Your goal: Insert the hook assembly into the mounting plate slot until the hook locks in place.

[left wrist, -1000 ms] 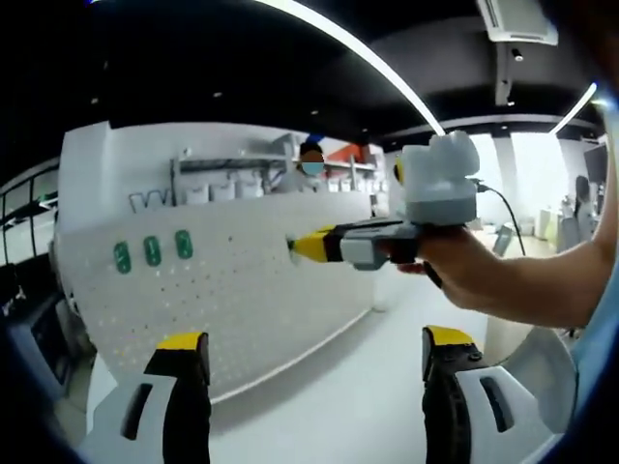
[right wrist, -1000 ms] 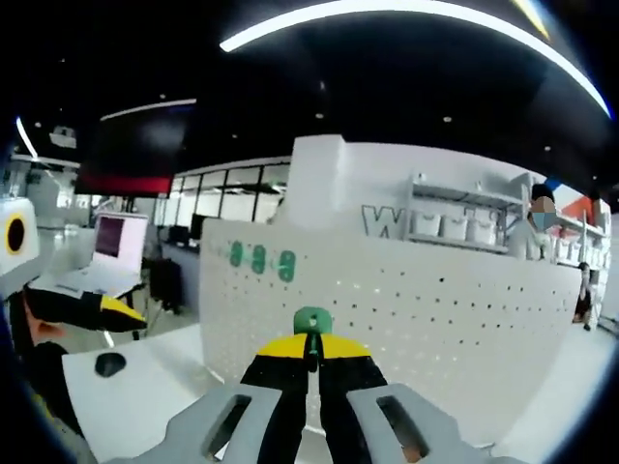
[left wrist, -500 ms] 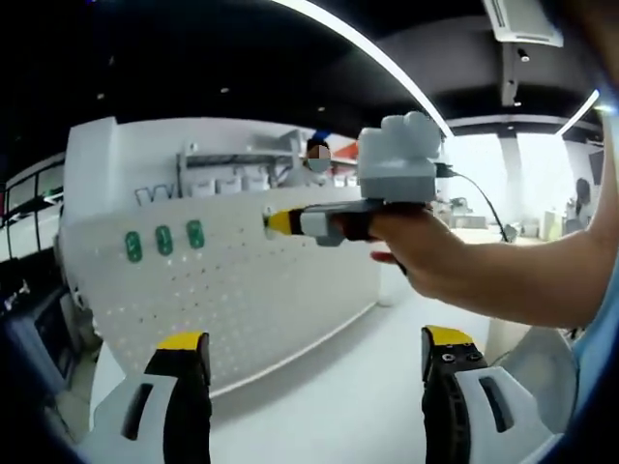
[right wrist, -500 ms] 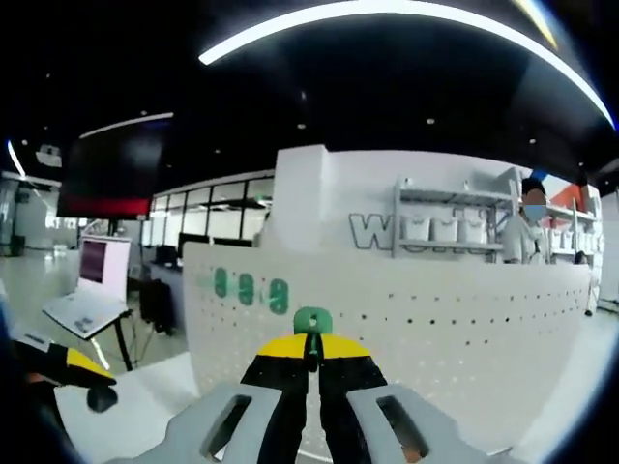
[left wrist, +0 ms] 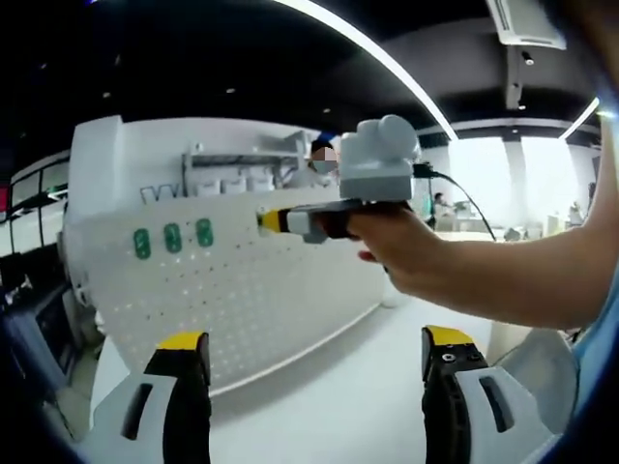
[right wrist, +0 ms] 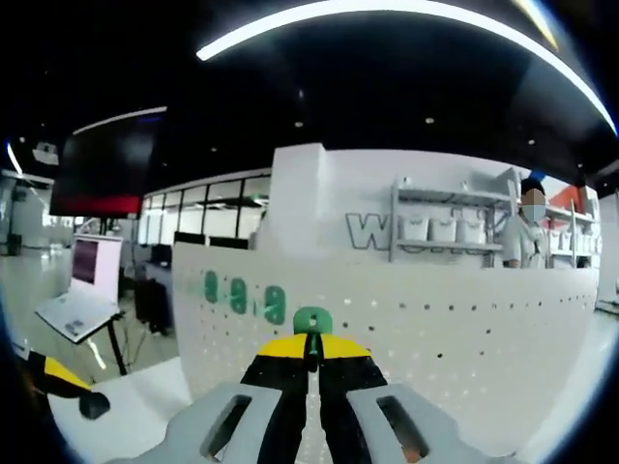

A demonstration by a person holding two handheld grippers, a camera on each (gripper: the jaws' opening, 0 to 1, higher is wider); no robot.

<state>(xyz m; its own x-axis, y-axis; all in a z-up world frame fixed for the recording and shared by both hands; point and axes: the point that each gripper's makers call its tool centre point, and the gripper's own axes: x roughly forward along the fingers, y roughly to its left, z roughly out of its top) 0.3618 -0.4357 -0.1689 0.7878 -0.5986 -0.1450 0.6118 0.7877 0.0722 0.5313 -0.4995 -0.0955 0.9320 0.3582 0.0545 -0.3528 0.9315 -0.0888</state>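
A white perforated mounting plate (left wrist: 251, 290) (right wrist: 464, 329) stands upright on the white table. Three green hooks (left wrist: 172, 238) (right wrist: 242, 294) sit in a row near its upper left corner. In the right gripper view my right gripper (right wrist: 311, 340) is shut on a green hook assembly (right wrist: 312, 321), held close in front of the plate. The left gripper view shows that same right gripper (left wrist: 261, 221), held in a hand, with its tip up against the plate's upper edge to the right of the three hooks. My left gripper (left wrist: 314, 353) is open, with nothing between its jaws, low in front of the plate.
The white table (left wrist: 387, 387) runs along the plate's foot. A laptop (right wrist: 77, 295) sits on a stand at left behind the plate. Shelves with white bins (right wrist: 445, 227) and a person (right wrist: 532, 237) are in the background. The holding arm (left wrist: 503, 280) crosses from the right.
The right gripper with the green hook has moved left and closer to the plate's upper part, nearer the three mounted hooks. The left gripper has stayed open.
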